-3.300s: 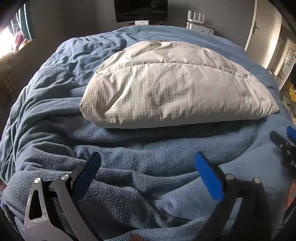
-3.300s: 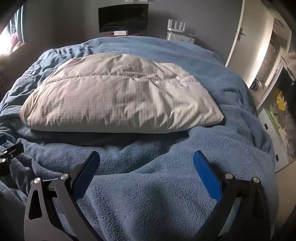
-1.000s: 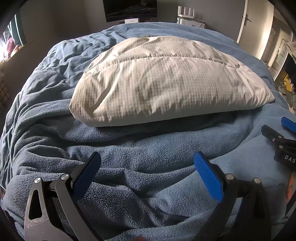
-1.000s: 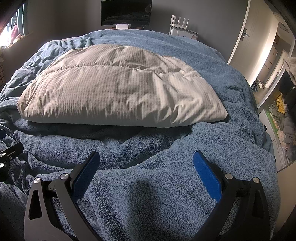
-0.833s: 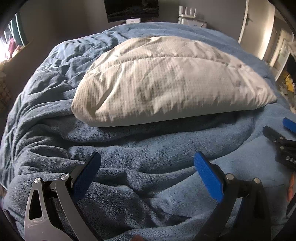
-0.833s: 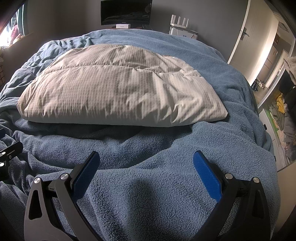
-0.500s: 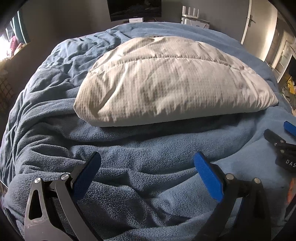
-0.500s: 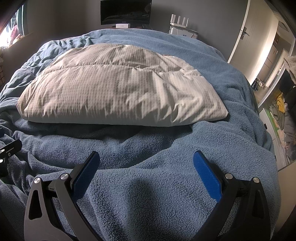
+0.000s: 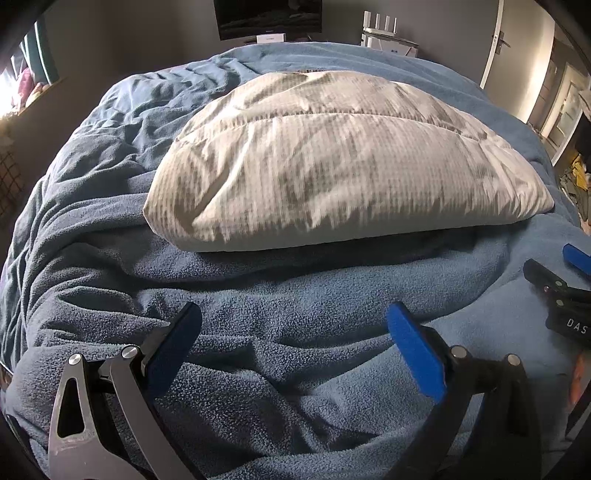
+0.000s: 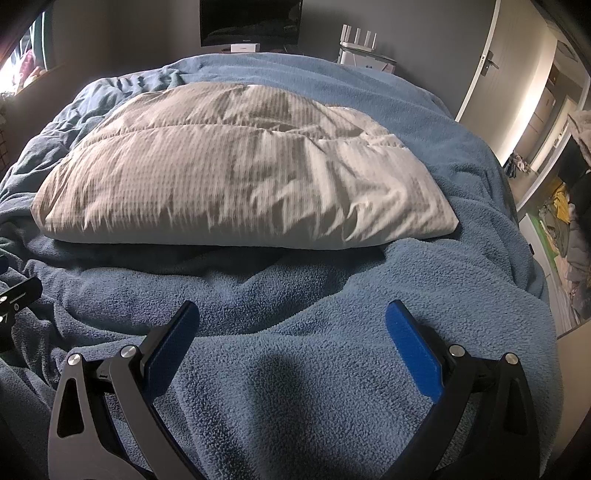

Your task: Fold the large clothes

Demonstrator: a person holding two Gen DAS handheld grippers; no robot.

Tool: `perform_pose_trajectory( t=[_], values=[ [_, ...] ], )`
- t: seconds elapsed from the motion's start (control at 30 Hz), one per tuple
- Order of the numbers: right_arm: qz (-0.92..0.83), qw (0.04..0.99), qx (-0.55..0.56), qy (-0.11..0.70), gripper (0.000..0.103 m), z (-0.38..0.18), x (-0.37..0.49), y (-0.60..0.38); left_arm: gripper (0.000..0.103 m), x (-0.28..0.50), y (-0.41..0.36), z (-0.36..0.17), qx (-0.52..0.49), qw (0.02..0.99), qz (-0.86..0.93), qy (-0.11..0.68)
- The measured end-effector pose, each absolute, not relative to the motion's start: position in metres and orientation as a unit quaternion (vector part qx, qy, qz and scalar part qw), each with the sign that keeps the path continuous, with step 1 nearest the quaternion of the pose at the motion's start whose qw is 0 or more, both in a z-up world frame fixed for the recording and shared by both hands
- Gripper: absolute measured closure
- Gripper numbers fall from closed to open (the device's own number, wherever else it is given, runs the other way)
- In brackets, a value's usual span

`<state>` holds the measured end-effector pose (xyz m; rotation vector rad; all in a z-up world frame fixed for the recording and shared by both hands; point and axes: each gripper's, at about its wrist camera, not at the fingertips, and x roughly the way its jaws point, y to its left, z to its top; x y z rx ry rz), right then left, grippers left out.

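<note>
Left wrist view, blue blanket [image 9: 295, 325] under spread left tongs [image 9: 291, 332], pillow [image 9: 343, 162] beyond

Rumpled blue blanket [image 9: 280, 306] lies open beneath both spread tools; the pale pillow [image 9: 343, 162] blocks passage at 12 o'clock.

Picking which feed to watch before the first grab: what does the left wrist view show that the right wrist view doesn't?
Only the left wrist view shows the right gripper from outside, at its right edge, and the heavily creased blue fleece blanket on the bed's left side.

Only the right wrist view shows the blanket's smoother right edge, the clothes pile on the floor beyond the bed, and a sliver of the left gripper.

Both show the folded white quilted piece on the blanket, the dark screen behind, and their own open jaws.
</note>
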<state>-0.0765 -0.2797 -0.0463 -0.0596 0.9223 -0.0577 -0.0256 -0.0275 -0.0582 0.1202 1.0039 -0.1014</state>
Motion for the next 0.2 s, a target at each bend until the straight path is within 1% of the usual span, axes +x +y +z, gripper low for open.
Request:
perform_pose_trajectory(
  t=[0.2],
  values=[
    [-0.028,0.894,-0.029,0.446,0.007,-0.0468,-0.0764,-0.28,0.006,-0.0243,-0.0257,-0.0589,0.052,0.872,-0.048,0.484]
  ],
)
